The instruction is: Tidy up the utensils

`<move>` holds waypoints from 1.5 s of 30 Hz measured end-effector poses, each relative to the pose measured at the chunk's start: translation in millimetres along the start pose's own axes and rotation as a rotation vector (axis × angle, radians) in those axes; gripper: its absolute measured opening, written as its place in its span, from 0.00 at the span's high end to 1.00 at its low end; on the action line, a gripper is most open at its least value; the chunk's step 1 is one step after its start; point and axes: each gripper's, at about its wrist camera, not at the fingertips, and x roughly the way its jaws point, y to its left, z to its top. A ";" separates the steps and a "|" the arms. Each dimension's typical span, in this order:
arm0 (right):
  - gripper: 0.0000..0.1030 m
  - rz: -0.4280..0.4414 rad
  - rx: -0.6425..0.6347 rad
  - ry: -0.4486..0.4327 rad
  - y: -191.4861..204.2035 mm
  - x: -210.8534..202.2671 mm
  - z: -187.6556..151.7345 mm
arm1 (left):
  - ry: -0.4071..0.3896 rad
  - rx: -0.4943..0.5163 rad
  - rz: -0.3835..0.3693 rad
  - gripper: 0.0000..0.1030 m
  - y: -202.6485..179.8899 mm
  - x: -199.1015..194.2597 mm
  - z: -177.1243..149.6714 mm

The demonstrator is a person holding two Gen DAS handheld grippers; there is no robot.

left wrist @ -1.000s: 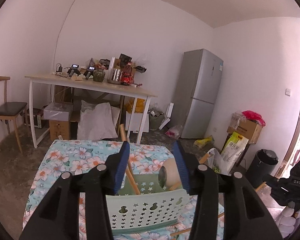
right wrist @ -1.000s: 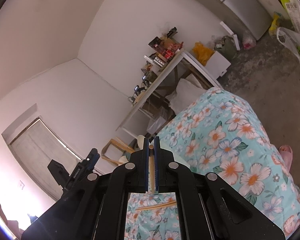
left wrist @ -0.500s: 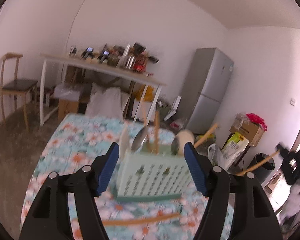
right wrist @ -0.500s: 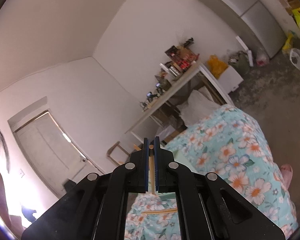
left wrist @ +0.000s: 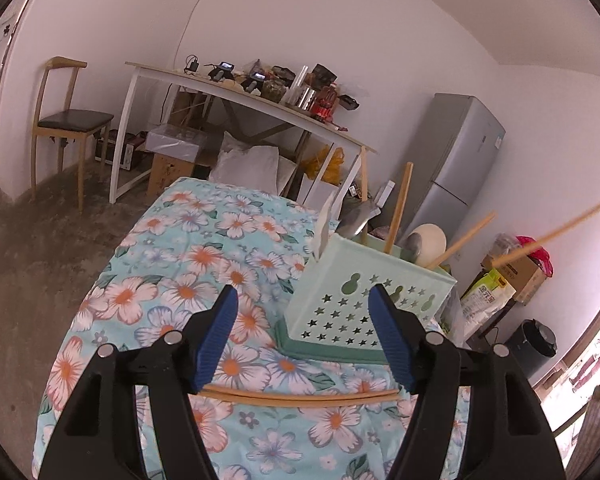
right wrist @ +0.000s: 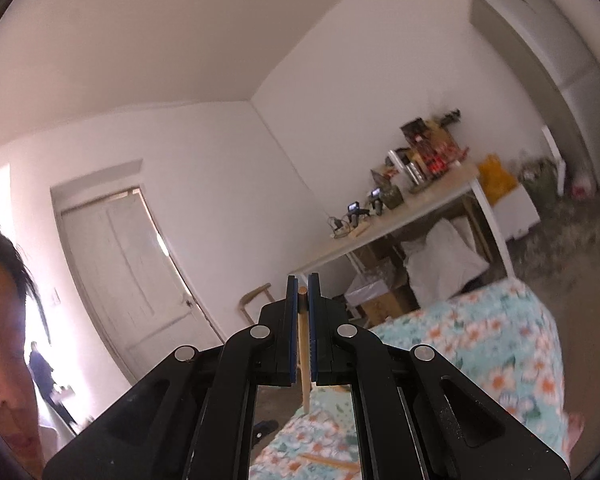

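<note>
the right gripper (right wrist: 302, 320) is clamped shut on a thin, pale wooden chopstick (right wrist: 303, 356), held near its top end. the left gripper (left wrist: 302, 344) stands wide and empty above two more wooden chopsticks (left wrist: 300, 399) lying on the floral cloth (left wrist: 204, 264), before a mint-green perforated plastic utensil basket (left wrist: 364, 300). these sticks look light, stiff and smooth; pinch mid-length.

The left gripper (left wrist: 302, 332) tilts downward, fingers (left wrist: 216, 336) spread apart with nothing gripped. The right gripper (right wrist: 302, 320) points level, fingers clamped together.
</note>
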 end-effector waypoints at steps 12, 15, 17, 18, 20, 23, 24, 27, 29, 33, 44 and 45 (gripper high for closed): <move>0.97 -0.082 -0.217 0.071 25.9 76.7 8.2 | -0.013 -0.052 0.010 0.36 27.8 4.6 -4.7; 0.97 -0.109 -0.252 0.091 25.1 89.4 2.0 | -0.015 -0.066 0.019 0.36 35.7 5.0 -4.8; 0.97 -0.130 -0.283 0.103 25.6 98.6 -3.8 | -0.011 -0.072 0.024 0.36 39.0 6.3 -5.6; 0.97 -0.141 -0.303 0.114 25.4 105.8 -7.8 | -0.010 -0.075 0.025 0.37 40.6 6.8 -6.2; 0.97 -0.166 -0.359 0.137 27.2 115.6 -21.2 | -0.007 -0.080 0.026 0.37 43.3 7.4 -7.5; 0.97 -0.183 -0.429 0.173 29.8 131.0 -40.2 | -0.006 -0.082 0.028 0.36 45.2 8.1 -8.3; 0.97 -0.193 -0.458 0.194 31.0 137.1 -50.3 | -0.005 -0.083 0.029 0.36 45.8 8.4 -8.5; 0.96 -0.196 -0.503 0.253 32.0 146.4 -71.3 | -0.002 -0.089 0.029 0.37 47.0 8.9 -9.1; 0.95 -0.189 -0.500 0.266 30.3 147.5 -75.1 | -0.001 -0.089 0.029 0.37 47.2 9.0 -9.1; 0.85 -0.175 -0.458 0.257 26.7 139.3 -71.2 | -0.002 -0.089 0.028 0.36 47.2 8.9 -9.3; 0.70 -0.171 -0.350 0.227 16.4 89.0 -73.3 | 0.008 -0.082 0.011 0.36 39.0 8.5 -9.6; 0.63 -0.173 -0.337 0.231 14.1 85.3 -76.7 | 0.011 -0.082 0.009 0.36 37.9 8.7 -9.8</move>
